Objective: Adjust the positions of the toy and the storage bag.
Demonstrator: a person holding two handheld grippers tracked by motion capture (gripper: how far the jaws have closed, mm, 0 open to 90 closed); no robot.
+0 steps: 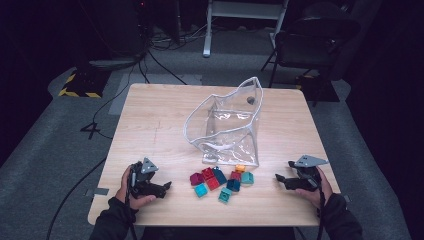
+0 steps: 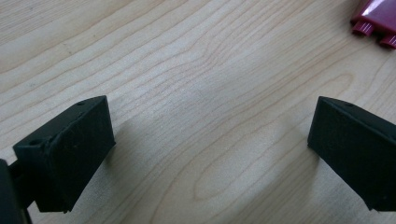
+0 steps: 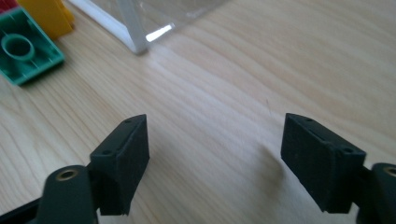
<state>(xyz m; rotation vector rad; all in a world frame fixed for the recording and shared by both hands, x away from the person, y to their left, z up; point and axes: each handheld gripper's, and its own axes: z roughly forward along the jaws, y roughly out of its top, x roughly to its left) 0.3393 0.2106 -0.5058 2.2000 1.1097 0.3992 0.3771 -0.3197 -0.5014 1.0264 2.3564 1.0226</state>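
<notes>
Here both grippers rest low on the wooden worktop [image 1: 150,125], one at each side of a loose cluster of toy building bricks [image 1: 220,182] that lies just in front of a clear plastic bag [image 1: 226,127] standing with its mouth open. The left gripper [image 1: 165,186] has its fingers [image 2: 70,154] spread wide with nothing but bare wood between them; a dark red brick [image 2: 376,21] sits off toward the far corner of its view. The right gripper [image 1: 281,179] likewise has its fingers [image 3: 123,161] held apart over empty worktop, with a green brick [image 3: 25,51] and a yellow brick [image 3: 46,14] ahead beside the bag's white-edged corner [image 3: 133,44]. The likely job is loading bricks into the bag. The risks, as I judge them: the bricks lie packed together, so closing on one may nudge or scatter its neighbours; and the soft bag may fold or tip if bumped, closing its mouth.
</notes>
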